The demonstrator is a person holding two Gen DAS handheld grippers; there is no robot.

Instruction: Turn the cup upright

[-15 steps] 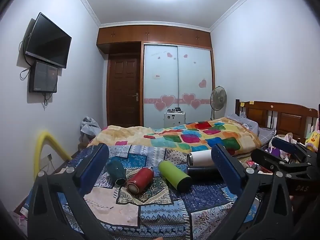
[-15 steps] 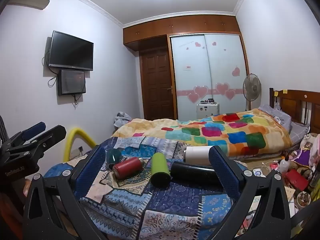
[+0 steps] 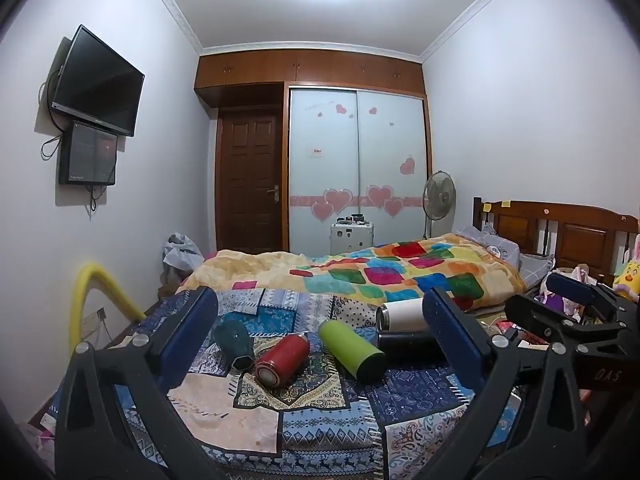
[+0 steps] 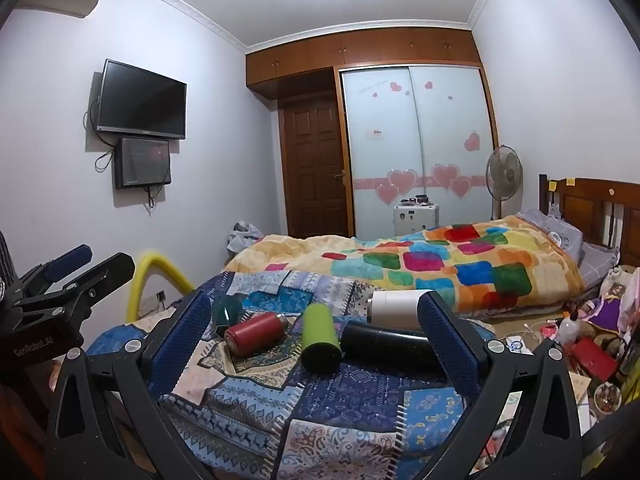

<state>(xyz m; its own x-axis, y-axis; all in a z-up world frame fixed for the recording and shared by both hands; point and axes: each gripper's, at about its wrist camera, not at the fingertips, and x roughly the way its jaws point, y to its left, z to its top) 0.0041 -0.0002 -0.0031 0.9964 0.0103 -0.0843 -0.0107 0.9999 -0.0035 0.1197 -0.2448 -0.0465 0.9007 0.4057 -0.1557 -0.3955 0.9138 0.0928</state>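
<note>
Change since the earlier frame: next to none; both views frame the cups as before, the left view a shade closer at most

Items, left to right, all lying on their sides on the patchwork quilt [image 3: 304,432]:

- Dark teal cup [image 3: 234,338]: faceted base end toward the cameras, long axis running away and slightly left; just inside the left finger in the left view
- Red cup [image 3: 282,360]: ribbed end facing the left camera, axis angled back to the right; beside the teal one, whether touching cannot be told
- Green cup [image 3: 352,350]: axis running from far-left to near-right in the left view, almost end-on in the right view [image 4: 319,338]
- Black cup [image 4: 386,344]: axis crosswise to both cameras, partly behind the right finger of each tool
- White cup [image 4: 396,308]: crosswise too, just behind the black one

Left gripper [image 3: 320,344]: fingers spread wide, holding nothing, well short of the cups; red and green fall between its fingers
Right gripper [image 4: 316,344]: fingers equally wide, empty; green sits centred ahead, black nearer its right finger

Judgement: no cup is upright yet; teal and red lie closer to the left tool, black and white to the right
</note>
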